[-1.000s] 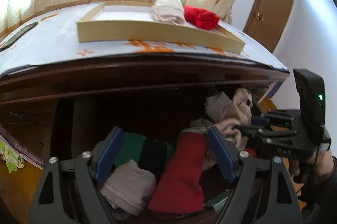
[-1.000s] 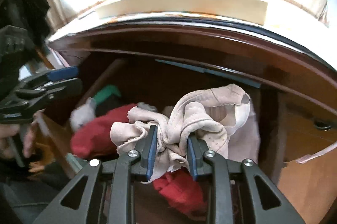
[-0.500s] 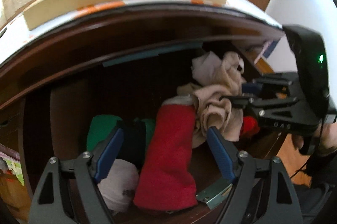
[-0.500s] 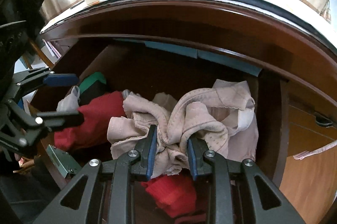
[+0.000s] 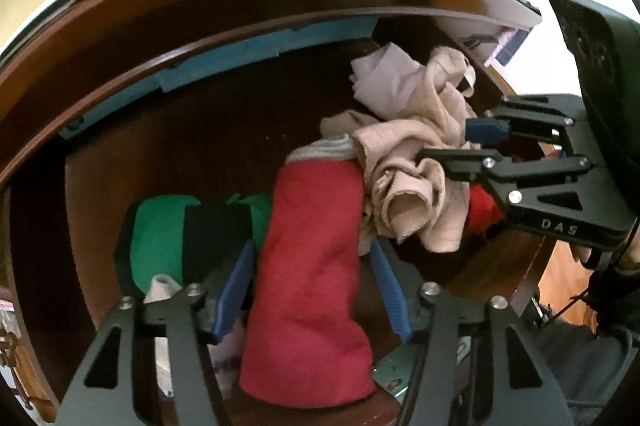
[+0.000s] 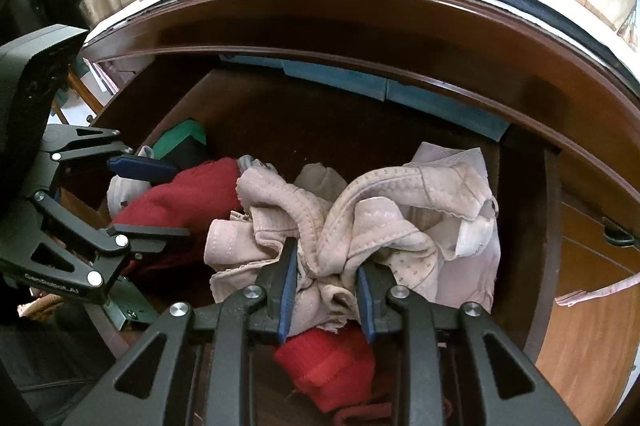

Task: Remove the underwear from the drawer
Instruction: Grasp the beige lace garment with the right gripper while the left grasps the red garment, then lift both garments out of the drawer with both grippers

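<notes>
Both wrist views look closely down into drawer [image 5: 200, 154].

Drawer [image 5: 168, 154] rear floor bare; front crowded by red roll [image 5: 312, 266], beige bundle [image 6: 360, 218].

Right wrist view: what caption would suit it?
Right gripper clamps bunched beige underwear in the open wooden drawer; left gripper closes around a red roll.

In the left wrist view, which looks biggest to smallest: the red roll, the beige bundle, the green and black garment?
1. Red roll, though it lies nearest the camera.
2. Beige bundle.
3. Green and black garment, partly hidden, so unsure against the bundle.
</notes>
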### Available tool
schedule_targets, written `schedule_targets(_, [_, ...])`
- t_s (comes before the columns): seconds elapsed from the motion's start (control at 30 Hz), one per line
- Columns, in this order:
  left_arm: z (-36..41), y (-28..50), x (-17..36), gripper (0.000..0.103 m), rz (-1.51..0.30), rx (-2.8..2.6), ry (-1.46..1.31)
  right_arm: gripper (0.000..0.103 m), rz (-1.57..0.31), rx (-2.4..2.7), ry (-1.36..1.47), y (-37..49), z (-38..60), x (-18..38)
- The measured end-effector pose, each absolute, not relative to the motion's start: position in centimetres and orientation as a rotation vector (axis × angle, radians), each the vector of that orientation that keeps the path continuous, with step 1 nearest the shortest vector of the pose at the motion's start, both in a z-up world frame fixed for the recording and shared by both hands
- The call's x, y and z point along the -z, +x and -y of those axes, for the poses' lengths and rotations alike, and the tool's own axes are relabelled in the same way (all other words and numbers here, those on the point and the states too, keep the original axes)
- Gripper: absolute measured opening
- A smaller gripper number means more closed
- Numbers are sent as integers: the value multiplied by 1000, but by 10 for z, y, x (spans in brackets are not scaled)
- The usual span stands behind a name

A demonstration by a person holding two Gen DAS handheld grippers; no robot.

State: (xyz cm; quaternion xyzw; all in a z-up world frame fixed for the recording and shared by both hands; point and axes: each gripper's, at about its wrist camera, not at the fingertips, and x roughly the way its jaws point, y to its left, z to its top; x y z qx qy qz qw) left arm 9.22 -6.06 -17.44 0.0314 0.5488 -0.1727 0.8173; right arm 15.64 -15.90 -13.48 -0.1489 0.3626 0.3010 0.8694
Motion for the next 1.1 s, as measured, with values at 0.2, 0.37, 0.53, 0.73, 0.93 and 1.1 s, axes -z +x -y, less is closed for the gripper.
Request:
schedule_targets(0.2, [63,92,177,32,-1180,394,94,29,-749,-633,-322,155,163,130])
schedule_targets(0.37, [62,91,176,22,-1153,414,78,29,-749,-632,-344,155,163,127])
schedule_targets(0.53, [57,87,171,20,-1110,422,42,29,-751,-650,-300,160,170,129])
schedule_targets(0.73, [51,79,163,20,-1039,412,14,29,-686,-655,-336,154,169,129])
schedule_targets(0.93, [38,72,155,20,-963,410,-43,29,-644,-663,-323,149,174,128])
schedule_targets(1.1, [31,66,150,20,-928,410,-71,29,-629,-662,-323,147,178,127])
